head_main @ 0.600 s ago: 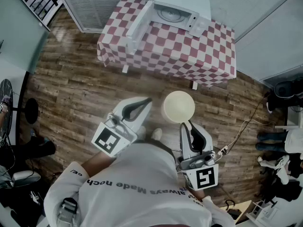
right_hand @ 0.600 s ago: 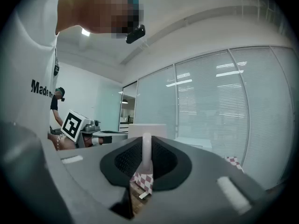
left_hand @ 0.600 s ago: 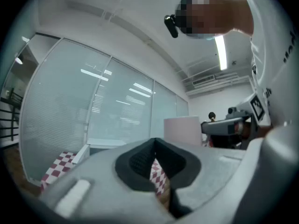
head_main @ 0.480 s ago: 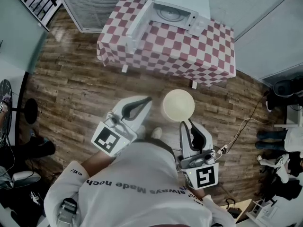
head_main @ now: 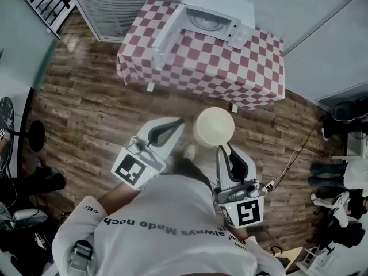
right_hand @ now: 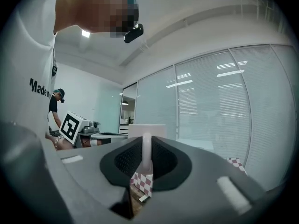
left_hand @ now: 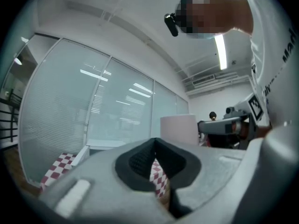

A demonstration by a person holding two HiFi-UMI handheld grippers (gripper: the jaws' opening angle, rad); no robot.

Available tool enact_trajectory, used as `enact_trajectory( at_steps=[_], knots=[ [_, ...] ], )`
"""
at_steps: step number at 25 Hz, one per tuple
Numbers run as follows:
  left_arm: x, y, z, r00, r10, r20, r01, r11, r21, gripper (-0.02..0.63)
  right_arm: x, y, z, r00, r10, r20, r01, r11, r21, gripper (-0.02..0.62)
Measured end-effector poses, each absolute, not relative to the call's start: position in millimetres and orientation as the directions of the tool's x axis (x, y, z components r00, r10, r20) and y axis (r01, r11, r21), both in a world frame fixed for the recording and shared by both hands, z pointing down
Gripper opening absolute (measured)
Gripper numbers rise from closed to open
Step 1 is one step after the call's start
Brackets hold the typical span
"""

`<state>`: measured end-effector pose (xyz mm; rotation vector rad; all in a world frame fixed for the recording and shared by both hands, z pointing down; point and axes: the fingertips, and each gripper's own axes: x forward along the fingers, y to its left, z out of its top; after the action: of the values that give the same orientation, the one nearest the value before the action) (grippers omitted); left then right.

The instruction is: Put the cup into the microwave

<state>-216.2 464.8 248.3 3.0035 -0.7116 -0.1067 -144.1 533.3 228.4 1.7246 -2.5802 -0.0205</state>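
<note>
Overhead, both of the person's arms reached forward from the body, each carrying a tool at about the same height above the wooden floor (head_main: pixel 86 108). The left tool (head_main: pixel 176 125) angled up and to the right, its tip leaning toward the cup (head_main: pixel 214 125) without touching it. Its own view showed the two jaws pressed together with nothing between them, only a sliver of checked cloth visible past the dark pads. The right tool (head_main: pixel 225 149) pointed almost straight ahead, its marker cube (head_main: pixel 244 212) nearest the person's chest.

That right tool held the cup: in its own view the jaws were closed on the cup's thin white handle (right_hand: pixel 145 156), which stood upright between the pads, and the pale body of the cup rose just beyond the tips. From above the cup sat directly in front of the right tool's tip, upright and carried in the air over the floor.

Well ahead of it, the microwave (head_main: pixel 215 7) stood on the red-and-white checked surface (head_main: pixel 230 68) with its door (head_main: pixel 164 32) swung open to the left. The cup was short of the surface's near edge.
</note>
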Motion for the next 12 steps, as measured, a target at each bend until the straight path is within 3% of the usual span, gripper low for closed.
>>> enact_trajectory(
  at_steps=[12],
  knots=[
    [-132,393,251,0.884,-0.466,-0.046,-0.464,-0.885,0.052,0.005,-59,460,234,-0.381,-0.925,0.013,-0.924,0.381,0.034,0.041]
  ],
)
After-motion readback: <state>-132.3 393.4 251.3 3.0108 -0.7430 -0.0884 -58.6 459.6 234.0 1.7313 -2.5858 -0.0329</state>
